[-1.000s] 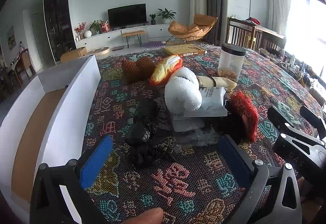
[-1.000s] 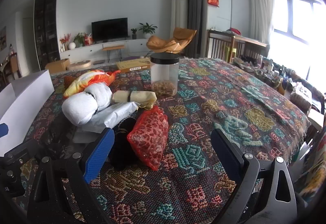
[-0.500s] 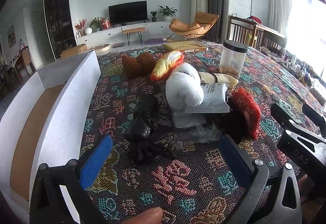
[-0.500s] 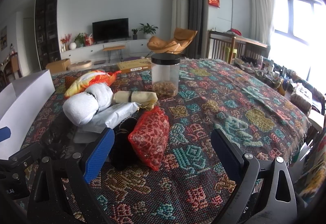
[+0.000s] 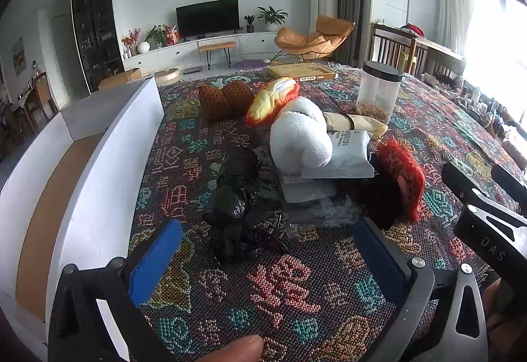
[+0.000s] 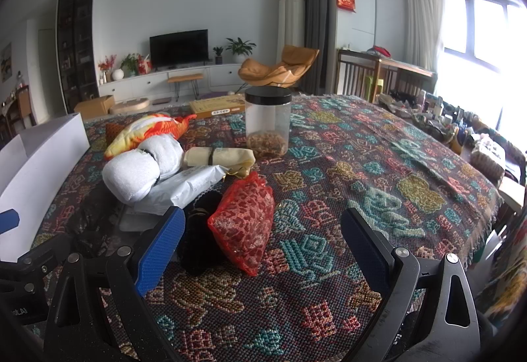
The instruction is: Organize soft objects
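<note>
A pile of soft things lies on the patterned tablecloth [image 5: 296, 289]: a crumpled black bag [image 5: 234, 197], a white plush roll [image 5: 299, 138] [image 6: 138, 167], an orange-yellow plush [image 5: 273, 98] [image 6: 148, 131], a brown knitted piece [image 5: 224, 98], a white pouch [image 5: 349, 151] [image 6: 187, 184], a red mesh bag [image 5: 405, 177] [image 6: 247, 223]. My left gripper [image 5: 266, 250] is open and empty just short of the black bag. My right gripper [image 6: 260, 243] is open and empty with the red mesh bag between its fingers.
A white open box [image 5: 98, 164] [image 6: 42, 157] with a brown floor stands along the left. A clear jar with a black lid [image 5: 378, 92] [image 6: 268, 121] stands behind the pile. A flat yellow box [image 5: 301, 70] lies at the far edge. The right gripper's body [image 5: 487, 217] shows at the left view's right.
Both grippers have drifted slightly; the pile sits a little lower and closer in the left view. Nothing was grasped or moved.
</note>
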`<state>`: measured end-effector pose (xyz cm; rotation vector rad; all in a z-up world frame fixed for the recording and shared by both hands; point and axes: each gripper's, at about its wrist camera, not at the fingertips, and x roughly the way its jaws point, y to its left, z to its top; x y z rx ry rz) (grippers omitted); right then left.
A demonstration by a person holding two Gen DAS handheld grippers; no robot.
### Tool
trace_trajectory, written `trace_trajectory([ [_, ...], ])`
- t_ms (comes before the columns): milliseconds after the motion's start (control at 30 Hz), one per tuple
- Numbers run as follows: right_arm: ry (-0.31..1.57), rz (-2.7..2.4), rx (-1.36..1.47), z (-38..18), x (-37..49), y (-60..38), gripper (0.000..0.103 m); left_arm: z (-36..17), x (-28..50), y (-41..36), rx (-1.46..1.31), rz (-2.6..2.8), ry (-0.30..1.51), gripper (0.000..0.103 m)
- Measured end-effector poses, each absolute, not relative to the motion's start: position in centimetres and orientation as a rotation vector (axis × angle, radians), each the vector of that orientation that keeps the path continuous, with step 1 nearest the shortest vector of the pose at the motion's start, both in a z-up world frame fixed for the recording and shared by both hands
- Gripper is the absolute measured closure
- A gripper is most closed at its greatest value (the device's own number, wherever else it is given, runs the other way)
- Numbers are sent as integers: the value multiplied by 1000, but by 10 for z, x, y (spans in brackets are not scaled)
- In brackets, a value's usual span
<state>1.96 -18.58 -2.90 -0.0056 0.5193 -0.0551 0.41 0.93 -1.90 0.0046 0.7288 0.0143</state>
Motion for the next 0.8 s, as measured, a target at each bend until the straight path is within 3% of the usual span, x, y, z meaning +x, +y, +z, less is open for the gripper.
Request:
trace_trajectory([
  [800, 519, -54, -4, -29, 20, -186, 6, -25, 2, 11, 5, 16, 746, 0],
])
